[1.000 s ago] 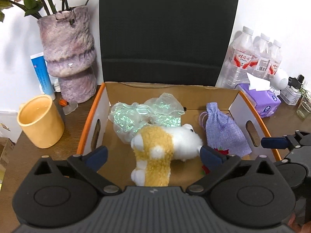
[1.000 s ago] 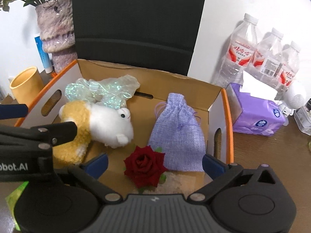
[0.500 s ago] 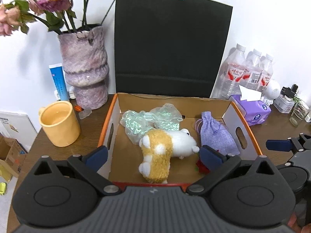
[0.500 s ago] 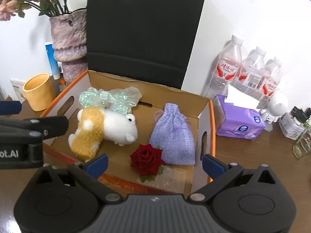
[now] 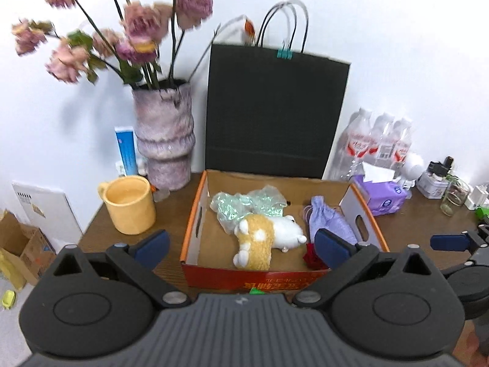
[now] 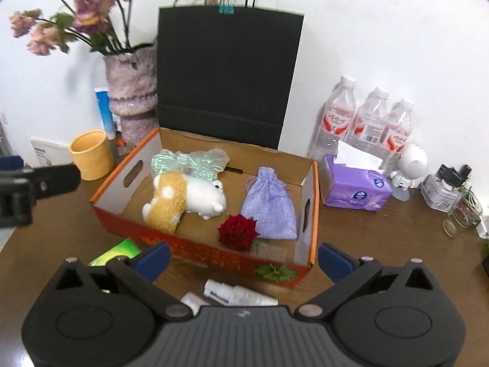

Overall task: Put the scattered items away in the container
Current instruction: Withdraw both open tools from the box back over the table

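An open cardboard box (image 5: 195,223) (image 6: 311,214) with orange rims stands mid-table. Inside lie a yellow and white plush toy (image 5: 266,235) (image 6: 186,197), a shiny green plastic bag (image 5: 244,205) (image 6: 189,162), a lilac cloth pouch (image 5: 327,220) (image 6: 270,203) and a red rose (image 6: 238,227) (image 5: 311,255). On the table in front of the box lie a white tube (image 6: 238,295) and a green packet (image 6: 117,252). My left gripper (image 5: 240,246) and right gripper (image 6: 243,258) hover open and empty above the near side of the box.
Behind the box stand a black paper bag (image 5: 275,110), a purple vase with flowers (image 5: 163,140) and a yellow mug (image 5: 128,203). Water bottles (image 6: 363,119), a purple tissue pack (image 6: 354,183) and small jars (image 6: 461,211) fill the right side.
Both grippers have pulled back and up from inside the box. The whole box, the bag top and the flowers now show. The tube and green packet have come into view.
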{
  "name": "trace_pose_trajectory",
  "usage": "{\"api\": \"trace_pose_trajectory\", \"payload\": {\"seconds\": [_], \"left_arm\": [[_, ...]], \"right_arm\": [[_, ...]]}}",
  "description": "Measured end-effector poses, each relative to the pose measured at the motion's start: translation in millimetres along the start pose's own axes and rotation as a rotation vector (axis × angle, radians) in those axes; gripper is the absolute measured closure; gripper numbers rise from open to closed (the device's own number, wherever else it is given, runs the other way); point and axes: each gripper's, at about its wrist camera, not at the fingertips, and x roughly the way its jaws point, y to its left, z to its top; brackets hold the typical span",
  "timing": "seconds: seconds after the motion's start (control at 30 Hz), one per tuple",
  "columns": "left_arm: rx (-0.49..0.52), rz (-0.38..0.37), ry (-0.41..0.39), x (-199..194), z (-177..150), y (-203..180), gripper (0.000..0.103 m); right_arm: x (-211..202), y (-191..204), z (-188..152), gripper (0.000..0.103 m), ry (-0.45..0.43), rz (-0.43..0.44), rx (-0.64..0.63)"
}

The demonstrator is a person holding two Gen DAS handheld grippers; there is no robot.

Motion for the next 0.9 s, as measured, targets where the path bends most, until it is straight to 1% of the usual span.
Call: {"api": "trace_pose_trajectory", "payload": {"seconds": [0.07,0.17,0.27,0.37,0.47,0.6,0.77,0.9], "left_arm": [[0.008,-0.014,-0.01,-16,-6,1,0.0],[0.01,-0.056,-0.017,-38,-16,4,0.0],[0.028,-0.074,-0.04,-59,-27,6,0.0],[0.052,-0.074,-0.069,-78,-39,5,0.0],[0.048,-0.065,-0.08,-94,-53,6,0.0],[0.034,-0.103,-0.094,-113,-69,9,0.0],[0.056,-0.101,-0.154,-135,-93,8,0.0],[0.046,-0.104,-0.164,-140,-117,12,0.0]], "right_arm": [[-13,0,-8,0.0,-0.013,0.004,-0.006],[-33,1,-26,0.0,-0.034,0.01,-0.025],[-53,2,-43,0.0,-0.062,0.01,-0.049],[-71,5,-58,0.0,-0.097,0.002,-0.071],[-87,9,-74,0.0,-0.128,-0.002,-0.093],[-105,16,-95,0.0,-0.153,0.008,-0.12],[-119,18,-124,0.0,-0.164,0.051,-0.095],[-123,15,-146,0.0,-0.19,0.04,-0.073]]}}
